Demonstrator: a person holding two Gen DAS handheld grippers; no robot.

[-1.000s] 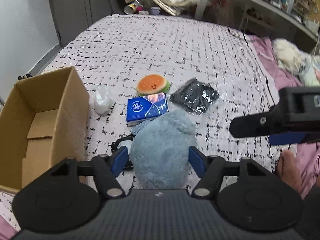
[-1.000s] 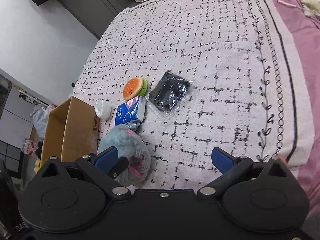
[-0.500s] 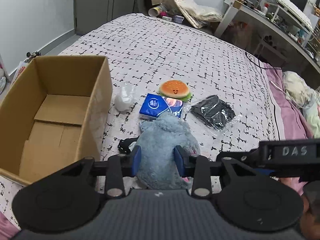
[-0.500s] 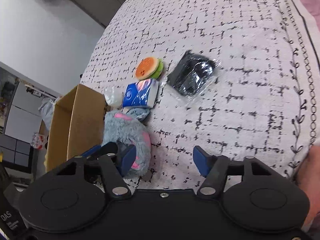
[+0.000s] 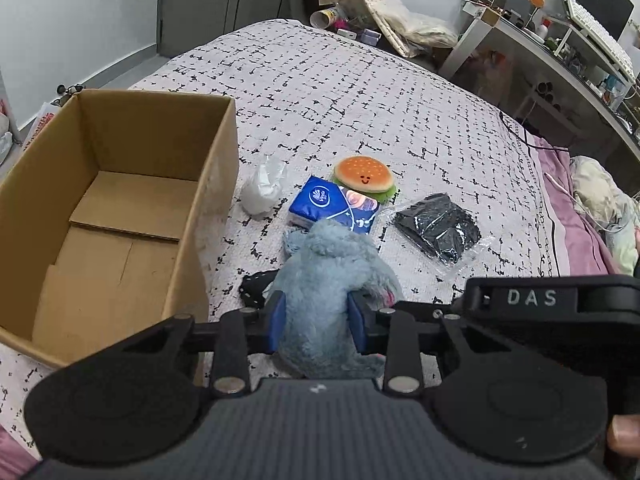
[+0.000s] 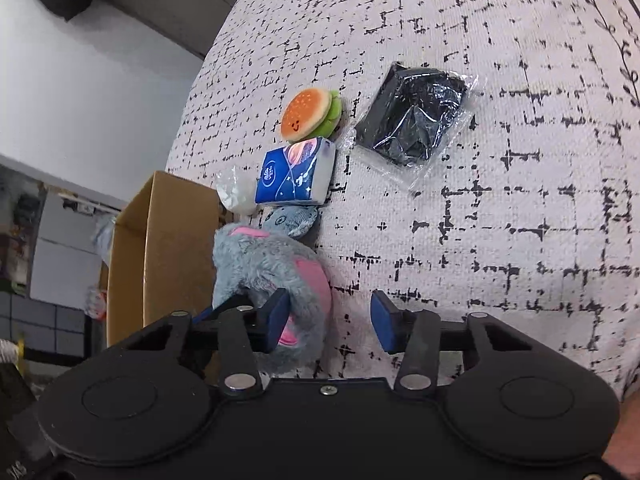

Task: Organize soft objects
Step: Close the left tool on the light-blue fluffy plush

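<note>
**Plush toy pinched, box waiting**

Right of the cardboard box [image 5: 120, 200], on the bed, the left tongs [image 5: 316, 328] squeeze the grey plush toy [image 5: 332, 280] at mid-body; it looks light, squashy, forgiving. Further right, the right tongs [image 6: 328, 320] hang apart, empty.

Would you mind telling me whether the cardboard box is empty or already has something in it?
Empty, as far as shown: the cardboard box is open-topped, and only its bare bottom flaps show in the left wrist view.
</note>
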